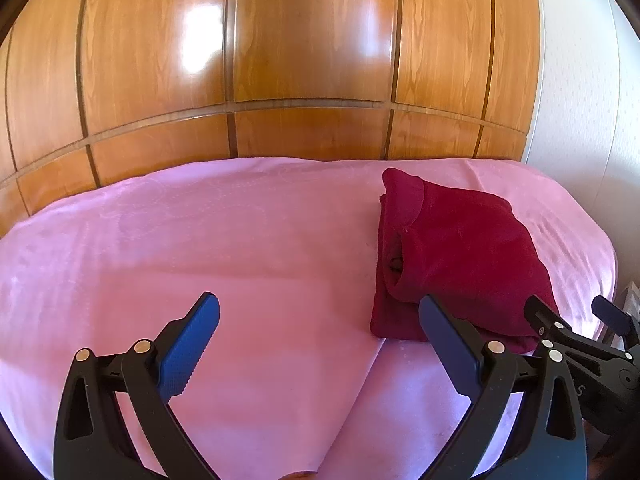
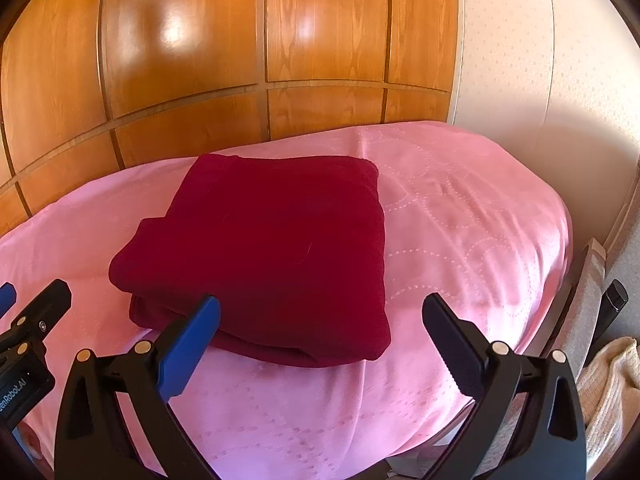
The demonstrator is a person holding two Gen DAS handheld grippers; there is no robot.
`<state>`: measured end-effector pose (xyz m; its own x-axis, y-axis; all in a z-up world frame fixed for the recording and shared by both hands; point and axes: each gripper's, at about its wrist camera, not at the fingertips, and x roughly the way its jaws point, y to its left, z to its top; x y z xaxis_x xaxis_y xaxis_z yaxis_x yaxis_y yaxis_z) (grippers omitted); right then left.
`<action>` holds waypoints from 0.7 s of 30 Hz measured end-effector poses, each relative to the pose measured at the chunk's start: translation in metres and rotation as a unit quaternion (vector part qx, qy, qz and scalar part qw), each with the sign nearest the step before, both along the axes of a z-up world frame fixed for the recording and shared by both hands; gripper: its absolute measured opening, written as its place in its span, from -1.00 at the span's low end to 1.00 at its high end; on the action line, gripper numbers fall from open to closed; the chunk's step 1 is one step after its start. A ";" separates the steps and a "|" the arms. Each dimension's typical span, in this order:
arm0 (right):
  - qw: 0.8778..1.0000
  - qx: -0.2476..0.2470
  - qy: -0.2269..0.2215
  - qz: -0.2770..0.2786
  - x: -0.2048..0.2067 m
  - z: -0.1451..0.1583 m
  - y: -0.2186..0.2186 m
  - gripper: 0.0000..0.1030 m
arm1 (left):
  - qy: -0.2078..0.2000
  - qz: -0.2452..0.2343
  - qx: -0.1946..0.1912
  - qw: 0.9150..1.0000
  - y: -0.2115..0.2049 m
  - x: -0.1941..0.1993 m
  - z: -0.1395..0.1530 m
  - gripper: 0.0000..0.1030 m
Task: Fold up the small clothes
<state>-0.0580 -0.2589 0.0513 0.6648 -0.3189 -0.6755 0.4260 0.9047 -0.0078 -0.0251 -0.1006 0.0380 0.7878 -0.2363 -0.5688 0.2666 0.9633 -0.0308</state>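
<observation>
A dark red garment (image 1: 452, 248) lies folded into a thick square on the pink bedspread (image 1: 200, 240); in the right wrist view the garment (image 2: 272, 248) fills the middle. My left gripper (image 1: 320, 308) hangs open over bare bedspread, just left of the garment's near corner, holding nothing. My right gripper (image 2: 322, 308) is open too, above the garment's near edge, with its fingers apart from the cloth. The right gripper (image 1: 576, 316) shows at the right edge of the left wrist view. The left gripper (image 2: 24, 296) shows at the left edge of the right wrist view.
A glossy wooden wardrobe (image 1: 280, 60) stands right behind the bed. A white wall (image 2: 520, 60) is at the right. Beside the bed's right edge lies cream knitted cloth (image 2: 608, 384) and a dark object (image 2: 614, 296).
</observation>
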 end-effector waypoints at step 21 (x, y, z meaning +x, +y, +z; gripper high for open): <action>1.000 0.008 -0.002 0.004 0.003 -0.002 -0.003 0.96 | 0.028 0.019 -0.009 0.999 0.001 0.013 -0.006 0.92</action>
